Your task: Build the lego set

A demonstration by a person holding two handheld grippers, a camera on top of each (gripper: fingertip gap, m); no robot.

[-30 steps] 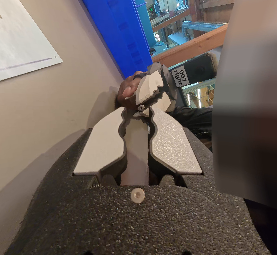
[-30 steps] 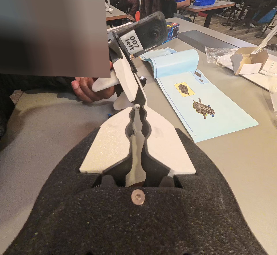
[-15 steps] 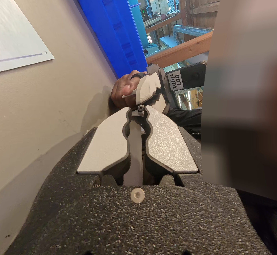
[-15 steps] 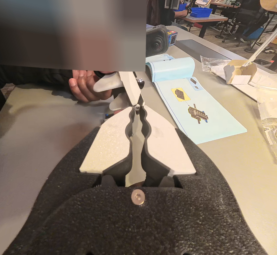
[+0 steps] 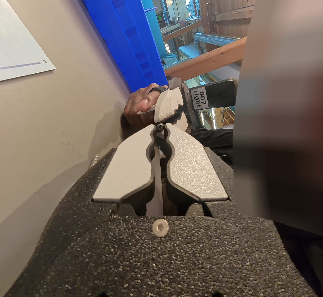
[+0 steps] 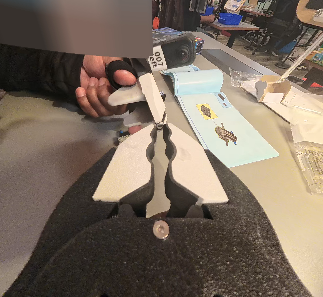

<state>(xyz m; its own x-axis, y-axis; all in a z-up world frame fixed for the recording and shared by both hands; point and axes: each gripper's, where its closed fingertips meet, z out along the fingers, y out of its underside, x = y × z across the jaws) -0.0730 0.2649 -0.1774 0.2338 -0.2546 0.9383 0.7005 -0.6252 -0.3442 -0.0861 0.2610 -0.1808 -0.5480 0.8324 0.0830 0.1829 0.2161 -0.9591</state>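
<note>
My two grippers meet tip to tip above the grey table (image 6: 43,157). My right gripper (image 6: 160,128) is shut on a small grey peg (image 6: 160,125) with a cross-shaped end. My left gripper (image 5: 160,128) is shut on the same peg (image 5: 160,127) from the opposite side. In the right wrist view the left gripper (image 6: 161,121) comes down from above, held by a hand (image 6: 94,96). In the left wrist view the right gripper (image 5: 163,122) reaches in from behind, held by a hand (image 5: 138,107).
An open light-blue instruction booklet (image 6: 227,140) lies right of the grippers. A grey studded plate (image 6: 123,138) and a blue bit (image 6: 121,132) lie on the table under them. A torn cardboard box (image 6: 272,91) and plastic bags (image 6: 311,149) are at the right. A blue bin (image 5: 122,26) stands behind. My two grippers' fingertips are within a few centimetres of each other.
My left gripper's fingers were open around the peg held by the right gripper and have shut on it. The right gripper stayed shut on the peg throughout.
</note>
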